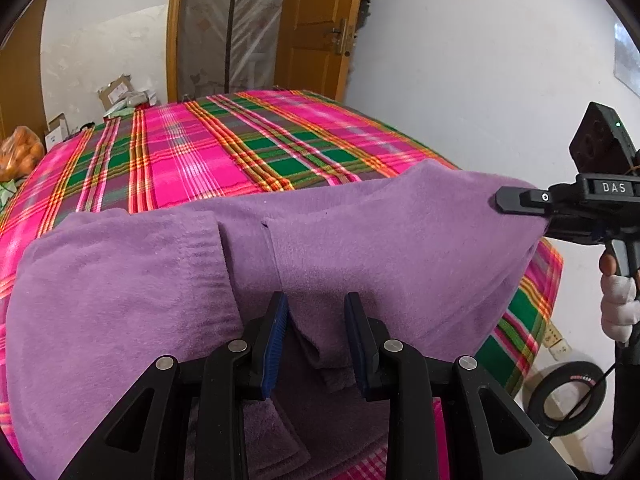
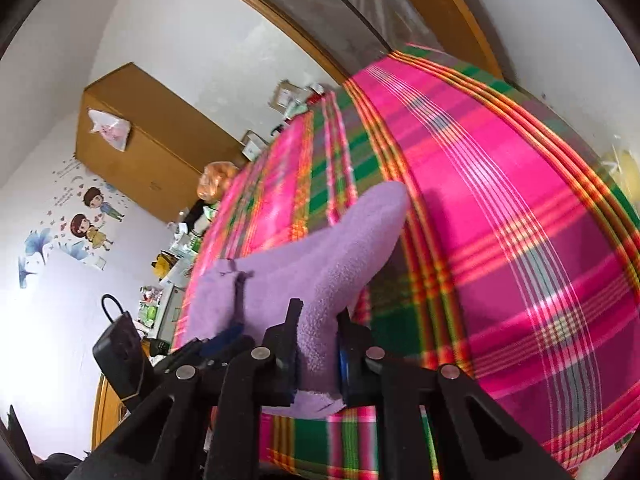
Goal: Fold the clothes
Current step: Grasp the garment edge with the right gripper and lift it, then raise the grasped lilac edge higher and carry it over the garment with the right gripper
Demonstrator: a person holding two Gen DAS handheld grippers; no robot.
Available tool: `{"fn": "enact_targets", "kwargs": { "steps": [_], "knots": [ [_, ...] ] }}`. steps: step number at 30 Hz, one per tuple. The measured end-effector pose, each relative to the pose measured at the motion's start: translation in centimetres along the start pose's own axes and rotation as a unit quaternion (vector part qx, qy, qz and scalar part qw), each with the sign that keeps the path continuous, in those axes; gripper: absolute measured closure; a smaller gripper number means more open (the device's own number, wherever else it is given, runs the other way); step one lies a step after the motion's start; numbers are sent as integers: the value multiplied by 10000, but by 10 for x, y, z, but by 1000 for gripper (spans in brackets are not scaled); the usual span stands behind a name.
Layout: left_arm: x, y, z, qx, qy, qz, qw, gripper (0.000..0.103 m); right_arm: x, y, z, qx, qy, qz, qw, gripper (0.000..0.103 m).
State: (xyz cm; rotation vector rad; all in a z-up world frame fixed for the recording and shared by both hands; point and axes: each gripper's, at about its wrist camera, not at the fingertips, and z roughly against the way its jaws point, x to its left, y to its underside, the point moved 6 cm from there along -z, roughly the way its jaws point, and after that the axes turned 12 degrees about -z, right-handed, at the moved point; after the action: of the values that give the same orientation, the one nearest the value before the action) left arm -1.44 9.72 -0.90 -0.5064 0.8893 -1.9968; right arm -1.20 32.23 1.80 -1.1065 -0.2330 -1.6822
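A white-walled room with a wooden door [image 1: 320, 28] at the upper middle of the left wrist view holds a bed under a pink and green plaid bedspread [image 1: 224, 148], which fills the middle of both frames. Across the lower half of the left wrist view lies the purple fleece garment [image 1: 360, 248], lifted off the bedspread along its near edge and rising to a peak at the right. In the right wrist view a wooden cabinet [image 2: 140, 140] stands at the upper left, with cartoon wall stickers [image 2: 88, 220] below it. The left gripper [image 1: 316, 312], at the bottom centre, has its jaws partly closed with a fold of the garment bunched between the blue pads. The right gripper [image 2: 316, 320] has clamped down on a corner of the garment [image 2: 320, 272], the fleece pinched between its fingers. At the right edge of the left wrist view, that gripper is held by a white-gloved hand [image 1: 618, 304].
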Motion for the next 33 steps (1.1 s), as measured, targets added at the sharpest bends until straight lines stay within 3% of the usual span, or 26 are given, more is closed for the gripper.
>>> {"fn": "enact_targets", "kwargs": {
  "steps": [9,15,24,33],
  "knots": [
    [22,-10,39,-536,-227,234,9980,73,41,-6,9,-136,-312,337,9989,88],
    [50,0,43,-503,-403,559,9964,73,66,-10,13,-191,-464,538,9973,88],
    [49,12,22,-262,-154,599,9977,73,109,-11,15,-202,-696,935,9930,88],
    [55,13,32,-425,-93,734,9964,73,179,3,0,31,-1032,1573,9821,88]
  ]
}}
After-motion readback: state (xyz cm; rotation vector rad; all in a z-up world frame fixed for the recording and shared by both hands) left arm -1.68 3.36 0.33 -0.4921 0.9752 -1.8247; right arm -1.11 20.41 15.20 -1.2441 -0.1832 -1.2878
